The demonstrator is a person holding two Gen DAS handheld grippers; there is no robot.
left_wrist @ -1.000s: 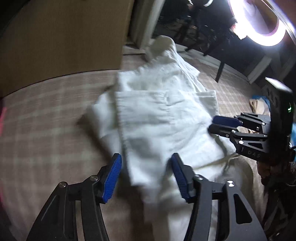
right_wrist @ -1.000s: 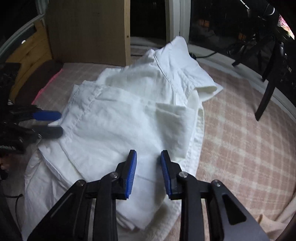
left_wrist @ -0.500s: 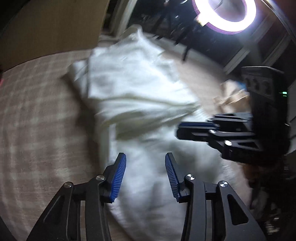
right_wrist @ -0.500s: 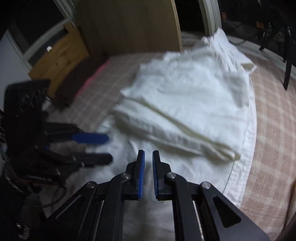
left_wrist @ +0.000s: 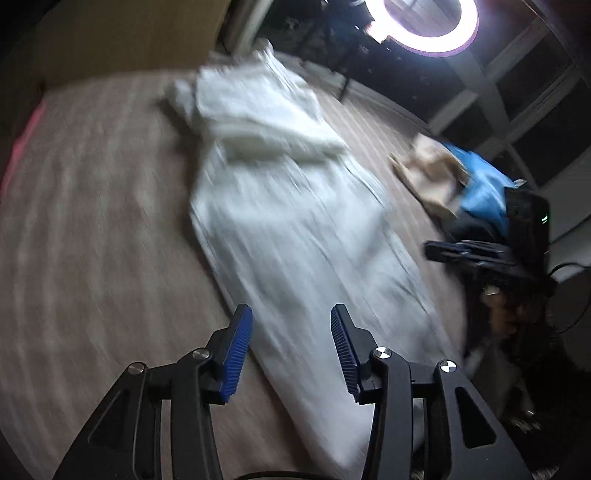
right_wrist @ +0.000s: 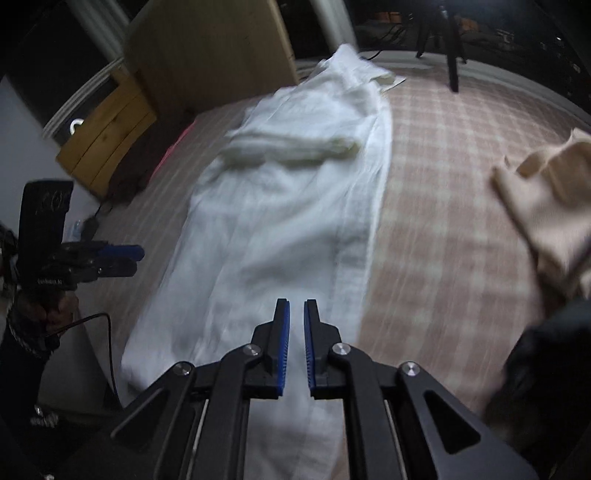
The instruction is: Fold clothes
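Observation:
A white garment (left_wrist: pixel 295 229) lies stretched lengthwise on the plaid bed cover (left_wrist: pixel 92 221), with a folded bundle of its cloth (right_wrist: pixel 291 147) across the far end. My left gripper (left_wrist: pixel 291 332) hovers above the garment's near left edge. Its jaws are opening, and no cloth is pinched between them. My right gripper (right_wrist: pixel 296 310) hangs over the near end of the garment (right_wrist: pixel 266 240), its pads almost together with nothing in the narrow gap. Each gripper shows in the other's view: the right gripper (left_wrist: pixel 461 251) off the garment's right side, the left gripper (right_wrist: pixel 122 254) off its left. Both views are motion-blurred.
A beige garment (right_wrist: pixel 546 206) lies on the bed to the right, with a blue one (left_wrist: pixel 480 184) beside it. A wooden nightstand (right_wrist: pixel 107 136) and a wooden panel (right_wrist: pixel 210 55) stand beyond the bed's far left. A ring light (left_wrist: pixel 430 22) and a tripod leg (right_wrist: pixel 452 66) stand behind.
Both grippers have pulled back along the garment toward its near end, so the folded part now lies farther away. The right jaws went from a wider gap to nearly together.

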